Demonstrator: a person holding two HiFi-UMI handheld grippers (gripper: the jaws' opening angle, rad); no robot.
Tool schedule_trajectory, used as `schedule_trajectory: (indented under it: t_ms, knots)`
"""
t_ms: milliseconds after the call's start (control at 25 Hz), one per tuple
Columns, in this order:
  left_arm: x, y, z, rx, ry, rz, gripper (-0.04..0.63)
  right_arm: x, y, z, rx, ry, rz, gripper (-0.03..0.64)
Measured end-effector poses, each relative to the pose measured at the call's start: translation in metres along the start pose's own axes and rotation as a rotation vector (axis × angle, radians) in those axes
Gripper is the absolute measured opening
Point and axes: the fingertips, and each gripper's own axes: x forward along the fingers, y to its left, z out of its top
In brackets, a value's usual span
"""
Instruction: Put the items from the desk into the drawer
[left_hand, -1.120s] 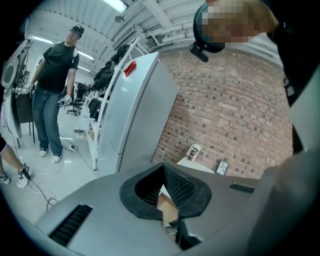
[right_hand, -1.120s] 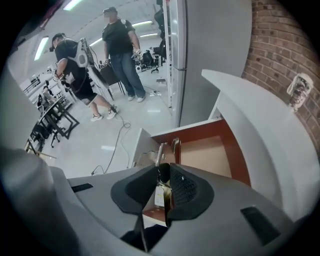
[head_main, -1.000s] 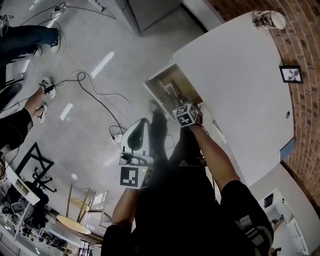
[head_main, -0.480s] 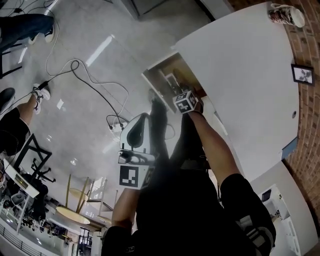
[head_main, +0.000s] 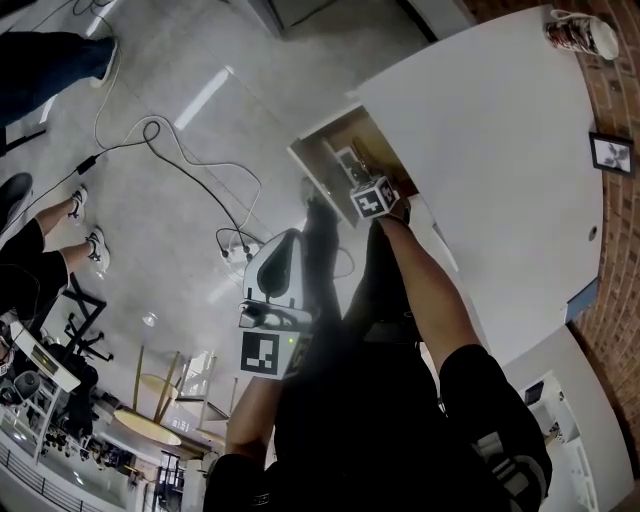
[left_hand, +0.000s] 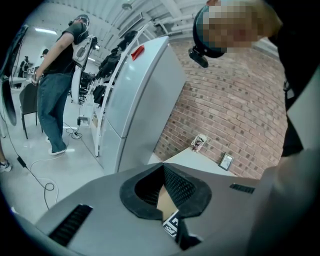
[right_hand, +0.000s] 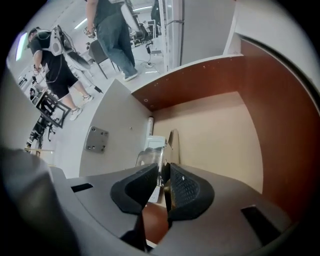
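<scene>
Wood-lined drawer (right_hand: 220, 130) stands open below the right tool (right_hand: 162, 170), which points straight down into it w/ its jaws nearly together, pinching a thin flat item (right_hand: 162, 161) seen edge-on (can't tell what it is). Main risk, I'd say, is the grip: only a narrow strip sits btwn the pads, so a tilt or bump could let it swivel or slip. Right under it lie white bits (right_hand: 155, 142) and an upright metal piece (right_hand: 173, 140), so a release from here could land it on them, or leave it propped up and jamming the drawer. Left tool (left_hand: 163, 166) is closed tip to tip, holding nothing, out over the floor (head_main: 170, 170) left of the counter (head_main: 480, 150). Cup (head_main: 578, 33) and picture frame (head_main: 611, 155) wait at the counter's far right.
</scene>
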Motion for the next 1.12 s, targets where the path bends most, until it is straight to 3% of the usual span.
schedule_trajectory:
  t_ms: [160,200,600,920,1120]
  knots:
    - [-0.003,0.002,-0.001,-0.003,0.001,0.007,-0.006,-0.003,0.000,0.003,0.026,-0.001,0.002,0.068]
    - [-0.003,0.003,-0.001,-0.002,0.000,0.009,-0.006,-0.003,0.002,0.003,0.026,0.000,0.014,0.103]
    - [-0.016,-0.001,0.007,-0.016,-0.038,0.030,-0.006,-0.036,0.013,0.004,-0.002,-0.009,0.031,0.093]
    - [-0.027,-0.016,0.033,-0.013,-0.104,0.024,-0.006,-0.132,0.008,0.063,0.039,-0.236,0.096,0.048]
    - [-0.035,-0.037,0.061,0.023,-0.157,0.021,-0.006,-0.216,-0.017,0.102,0.045,-0.426,0.076,0.031]
